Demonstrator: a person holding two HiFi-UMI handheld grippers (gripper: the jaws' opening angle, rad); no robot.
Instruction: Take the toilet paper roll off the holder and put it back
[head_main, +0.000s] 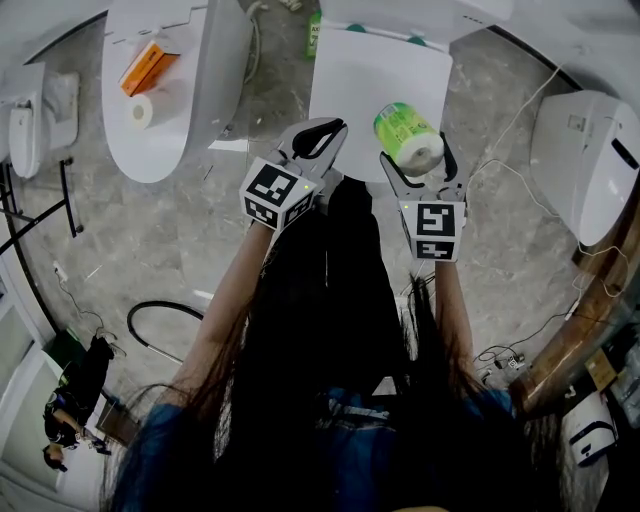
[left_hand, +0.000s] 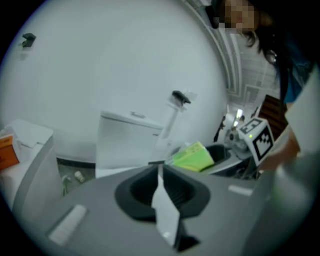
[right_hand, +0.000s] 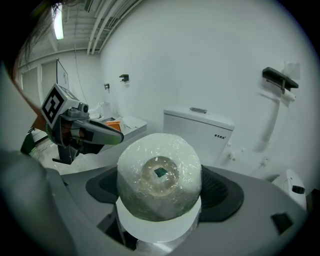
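The wrapped toilet paper roll (right_hand: 159, 175) is off the holder, clamped between the right gripper (head_main: 418, 168) fingers. Its core runs along them, end face looking back at the camera. The wall holder (right_hand: 280, 80) sits up and to the right of it, above the toilet cistern (right_hand: 197, 125) and well apart. The left gripper (head_main: 335, 128) hangs alongside, fingers pressed together on nothing.

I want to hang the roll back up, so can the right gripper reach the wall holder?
Probably yes. The right gripper is shut on the roll, and the holder, on the wall up and right of the toilet tank, carries no roll and has nothing in front of it.
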